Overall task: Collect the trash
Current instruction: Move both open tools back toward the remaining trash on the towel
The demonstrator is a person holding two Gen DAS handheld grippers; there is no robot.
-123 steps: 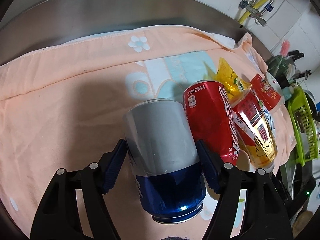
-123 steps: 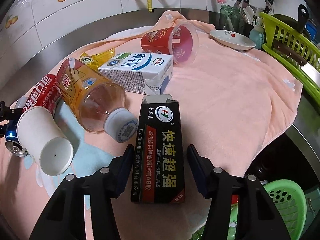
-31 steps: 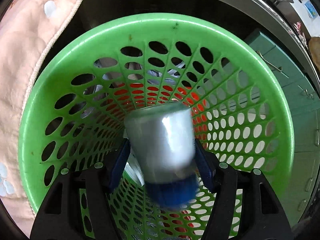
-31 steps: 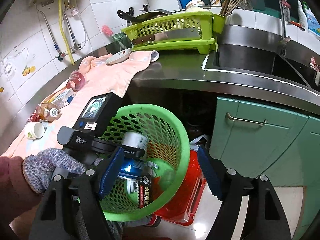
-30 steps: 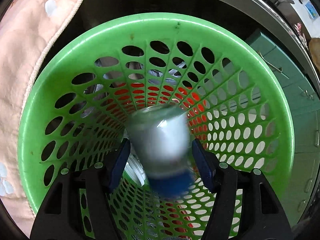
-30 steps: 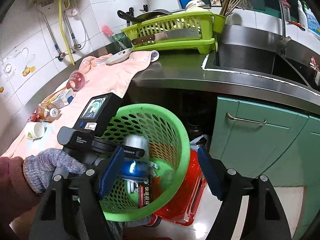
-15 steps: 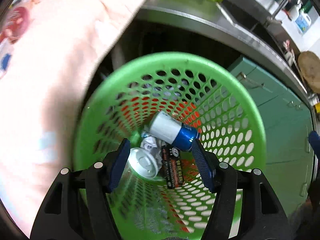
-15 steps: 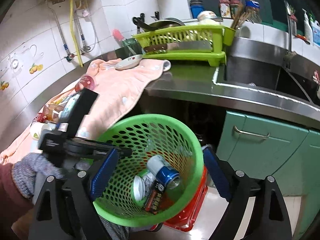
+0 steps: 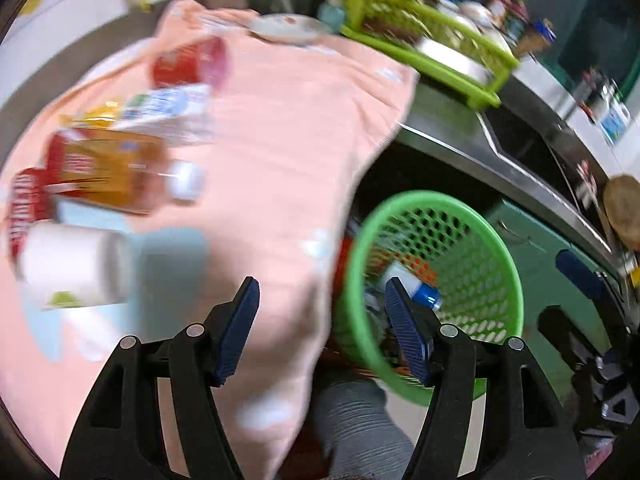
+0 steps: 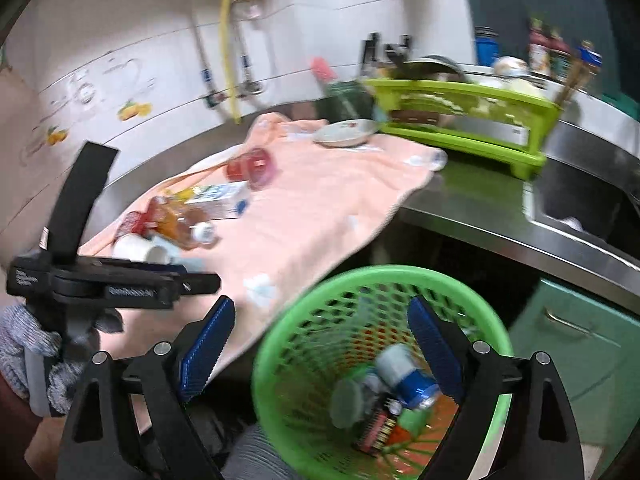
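Observation:
A green mesh waste basket (image 9: 500, 256) (image 10: 280, 344) stands below the counter edge. In it lie a silver-and-blue can (image 10: 404, 376) (image 9: 416, 288), a black box (image 10: 376, 428) and other trash. My left gripper (image 9: 320, 312) is open and empty, over the edge of the peach cloth (image 9: 280, 132). My right gripper (image 10: 320, 336) is open and empty above the basket. On the cloth lie a white paper cup (image 9: 72, 268), an amber bottle (image 9: 116, 176), a red can (image 9: 22, 208), a milk carton (image 9: 168, 104), a yellow wrapper (image 9: 90, 116) and a red cup (image 9: 188, 62).
A white dish (image 10: 348, 132) sits at the cloth's far end. A green dish rack (image 10: 464, 120) stands beside it, with a steel sink (image 10: 580, 204) to its right. Teal cabinet doors (image 10: 580, 344) are behind the basket. The left gripper's body (image 10: 108, 280) shows in the right wrist view.
The silver-and-blue can left my left gripper and fell into the basket. My left gripper has swung up from the basket toward the cloth. The right view has shifted slightly.

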